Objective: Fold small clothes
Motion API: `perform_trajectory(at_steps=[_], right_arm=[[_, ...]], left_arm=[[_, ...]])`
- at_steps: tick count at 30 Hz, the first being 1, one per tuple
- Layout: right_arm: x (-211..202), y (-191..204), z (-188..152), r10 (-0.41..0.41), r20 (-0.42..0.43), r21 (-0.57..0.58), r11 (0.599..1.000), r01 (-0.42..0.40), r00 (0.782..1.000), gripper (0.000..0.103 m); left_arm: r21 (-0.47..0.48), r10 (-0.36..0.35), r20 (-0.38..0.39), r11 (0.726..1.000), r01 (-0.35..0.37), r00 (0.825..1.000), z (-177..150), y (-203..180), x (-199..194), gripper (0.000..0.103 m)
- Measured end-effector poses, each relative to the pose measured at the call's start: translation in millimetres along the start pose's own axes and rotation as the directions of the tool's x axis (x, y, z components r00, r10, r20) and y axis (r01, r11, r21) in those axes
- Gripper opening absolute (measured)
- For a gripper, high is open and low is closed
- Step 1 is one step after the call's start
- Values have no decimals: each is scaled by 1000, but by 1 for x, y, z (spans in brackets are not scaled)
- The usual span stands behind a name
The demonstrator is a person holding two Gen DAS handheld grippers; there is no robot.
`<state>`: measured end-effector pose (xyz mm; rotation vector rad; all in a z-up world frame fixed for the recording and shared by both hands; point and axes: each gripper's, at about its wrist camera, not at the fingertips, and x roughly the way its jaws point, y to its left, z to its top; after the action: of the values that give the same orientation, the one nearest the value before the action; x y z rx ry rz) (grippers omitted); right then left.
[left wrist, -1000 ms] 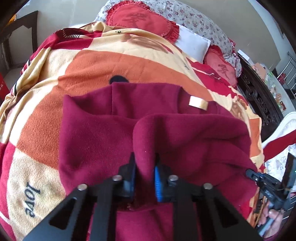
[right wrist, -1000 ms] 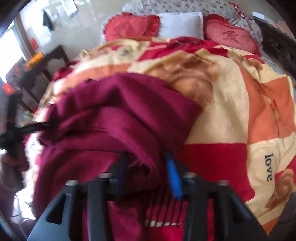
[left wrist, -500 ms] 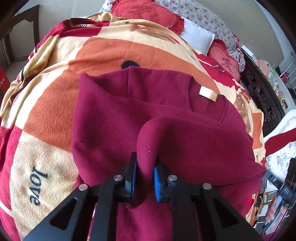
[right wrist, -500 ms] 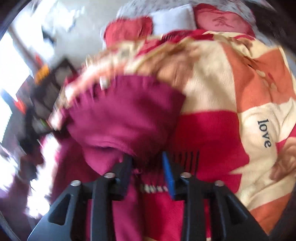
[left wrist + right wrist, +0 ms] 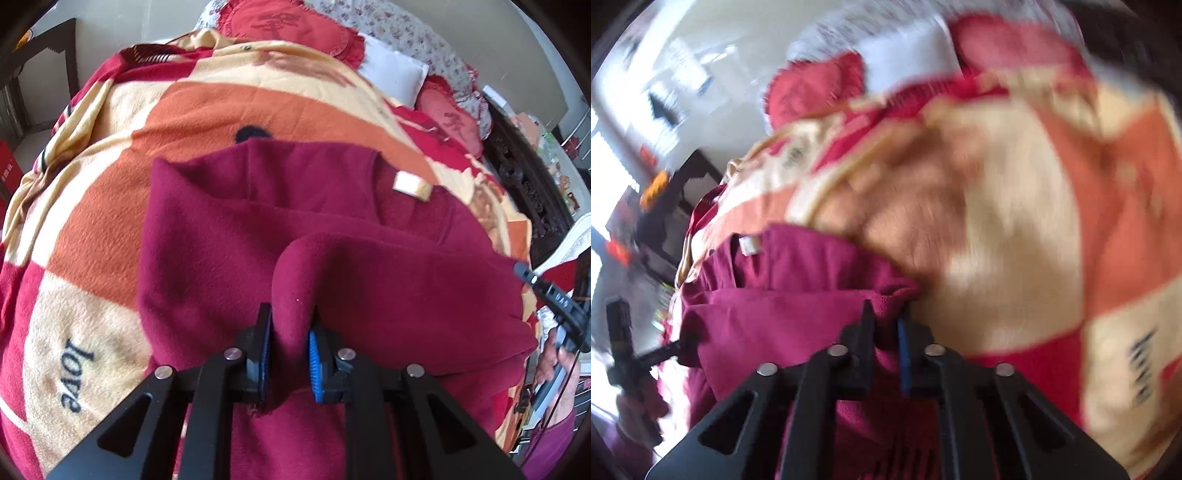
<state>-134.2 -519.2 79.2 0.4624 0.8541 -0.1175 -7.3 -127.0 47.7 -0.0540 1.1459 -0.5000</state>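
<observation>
Maroon fleece, a small soft top (image 5: 229,236), lies spread on the orange, cream and red plush blanket (image 5: 207,110) that covers the bed, its neck opening and pale sewn-in label (image 5: 410,185) turned toward the red embroidered pillows (image 5: 291,27) at the head. The left gripper (image 5: 290,345) pinches a raised fold of the near hem between its blue pads (image 5: 314,360), and the cloth bulges up in a rounded hump just above the pinch. In the blurred right wrist view, the right gripper (image 5: 888,332) likewise pinches a bunched edge of the same garment, with the fabric drawn fairly level between the two tools.

The step in hand looks like the first fold: the bottom edge is lifted by both grippers and carried up over the body toward the collar. The next move probably calls for both tools to travel forward together at an even height, lay the held edge down near the label so it lines up with the shoulders, then let go. Uneven travel would likely skew the fold or drag the layer beneath.
</observation>
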Motion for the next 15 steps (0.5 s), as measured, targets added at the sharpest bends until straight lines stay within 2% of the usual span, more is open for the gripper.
perform_trajectory(at_steps=[3, 4, 6, 7, 8, 9, 10, 11, 12, 13, 15], right_arm=[[-25, 4, 18, -18, 123, -52, 998, 25, 992, 0], [-24, 3, 20, -24, 125, -51, 998, 31, 992, 0], [-2, 6, 24, -96, 93, -69, 992, 103, 991, 0], [13, 6, 21, -143, 68, -92, 985, 149, 987, 0], [32, 6, 17, -191, 23, -109, 975, 192, 981, 0], [36, -1, 13, -196, 6, -101, 975, 196, 981, 0], [32, -3, 10, -191, 19, -80, 978, 192, 981, 0], [23, -5, 9, -169, 32, -50, 984, 170, 985, 1], [13, -8, 8, -144, 36, -12, 989, 144, 989, 7], [0, -11, 5, -114, 39, 34, 993, 112, 993, 18], [-23, -18, -9, -35, 41, 85, 996, 31, 999, 21]], left_arm=[[9, 2, 12, 1000, -2, 1000, 1, -8, 5, 21], [14, 12, 8, 1000, -12, 1000, 2, -10, 8, 22], [27, 42, 5, 999, -42, 999, 2, -15, 19, 28], [29, 55, 3, 998, -55, 998, 2, -15, 22, 34], [27, 61, -1, 998, -60, 998, 2, -14, 22, 36], [22, 56, -3, 998, -56, 998, 2, -13, 20, 37], [20, 53, -4, 998, -53, 999, 1, -12, 17, 44], [22, 58, -3, 998, -58, 998, -1, -10, 12, 57], [24, 67, -3, 997, -67, 998, -2, -9, 9, 63], [26, 76, 4, 997, -76, 997, -4, -5, 2, 67], [25, 76, 18, 997, -77, 997, -9, -1, -8, 67]])
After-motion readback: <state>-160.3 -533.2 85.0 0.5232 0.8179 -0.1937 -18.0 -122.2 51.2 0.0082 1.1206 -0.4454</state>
